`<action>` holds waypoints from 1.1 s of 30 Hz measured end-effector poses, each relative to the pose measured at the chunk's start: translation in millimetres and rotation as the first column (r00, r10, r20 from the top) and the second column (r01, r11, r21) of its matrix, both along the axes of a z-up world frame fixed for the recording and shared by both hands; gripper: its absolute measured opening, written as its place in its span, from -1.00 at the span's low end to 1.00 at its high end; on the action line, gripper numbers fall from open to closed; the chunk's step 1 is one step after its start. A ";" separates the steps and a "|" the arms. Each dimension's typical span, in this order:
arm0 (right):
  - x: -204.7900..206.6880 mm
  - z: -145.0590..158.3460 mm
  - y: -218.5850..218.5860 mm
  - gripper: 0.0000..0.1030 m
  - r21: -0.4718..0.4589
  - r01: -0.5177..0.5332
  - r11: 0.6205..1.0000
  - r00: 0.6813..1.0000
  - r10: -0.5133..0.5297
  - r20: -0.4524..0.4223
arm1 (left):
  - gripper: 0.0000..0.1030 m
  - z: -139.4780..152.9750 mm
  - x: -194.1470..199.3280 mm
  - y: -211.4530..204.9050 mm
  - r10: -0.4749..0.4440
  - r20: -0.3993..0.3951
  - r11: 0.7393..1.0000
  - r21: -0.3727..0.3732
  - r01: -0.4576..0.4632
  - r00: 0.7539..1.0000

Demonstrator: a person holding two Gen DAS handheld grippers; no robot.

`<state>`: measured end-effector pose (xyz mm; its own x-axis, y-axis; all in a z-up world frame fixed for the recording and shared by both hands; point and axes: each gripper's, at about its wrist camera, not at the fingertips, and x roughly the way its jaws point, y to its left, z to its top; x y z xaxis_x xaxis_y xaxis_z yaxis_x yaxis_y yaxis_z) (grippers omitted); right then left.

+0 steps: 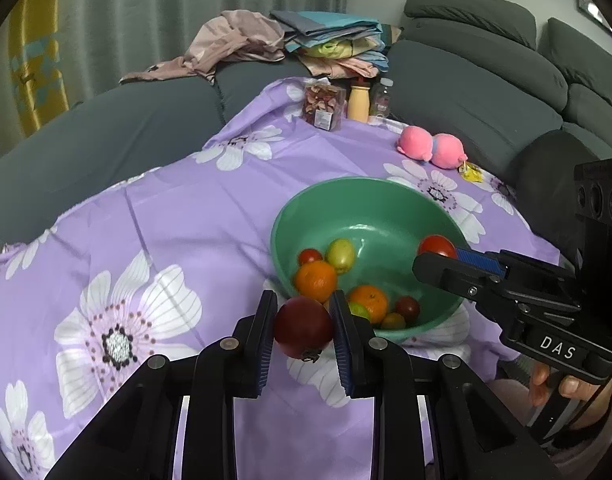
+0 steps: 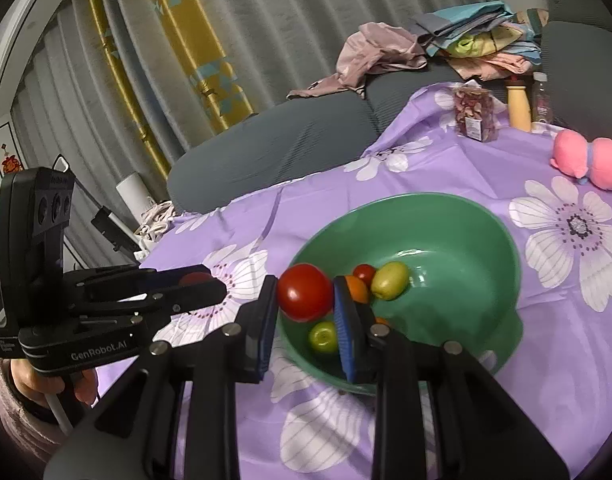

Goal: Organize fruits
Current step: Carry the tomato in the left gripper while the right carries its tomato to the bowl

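A green bowl point(image 1: 369, 200) sits on the purple flowered cloth and holds oranges point(image 1: 315, 280), a yellow-green fruit point(image 1: 340, 255) and small tomatoes. My left gripper point(image 1: 304, 326) is shut on a dark red fruit point(image 1: 304, 326), held just outside the bowl's near rim. My right gripper point(image 2: 304, 298) is shut on a bright red tomato point(image 2: 304, 298) over the bowl's near-left rim point(image 2: 405, 200). The right gripper also shows in the left wrist view point(image 1: 441, 258), and the left gripper in the right wrist view point(image 2: 194, 284).
A pink plush toy point(image 1: 431, 146), a clear box of dried fruit point(image 1: 321, 106), a cream bottle point(image 1: 359, 102) and a clear bottle stand at the table's far side. A grey sofa with piled clothes point(image 1: 306, 46) wraps around behind.
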<state>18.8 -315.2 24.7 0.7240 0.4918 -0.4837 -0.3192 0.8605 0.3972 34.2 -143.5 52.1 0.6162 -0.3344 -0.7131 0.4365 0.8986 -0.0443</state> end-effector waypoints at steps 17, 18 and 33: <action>9.9 -4.7 -27.7 -0.46 -0.025 0.078 0.997 0.997 -0.079 -0.012 | -0.48 -3.5 24.2 -32.9 -0.040 0.001 0.999 -0.020 0.040 0.999; 10.6 -4.6 -28.0 -0.46 -0.028 0.080 0.996 0.997 -0.081 -0.013 | -0.48 -4.5 25.7 -34.6 -0.043 -0.002 0.999 -0.020 0.043 0.999; 21.5 -11.7 -28.2 -0.46 -0.056 0.092 0.994 0.995 -0.095 -0.040 | -0.48 -24.5 44.2 -51.6 -0.071 -0.050 0.997 0.017 0.072 0.996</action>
<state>40.3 -343.4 13.0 0.7436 0.3950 -0.5394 -0.2199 0.9064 0.3606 78.4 -195.1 27.6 0.5553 -0.3631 -0.7482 0.4977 0.8658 -0.0508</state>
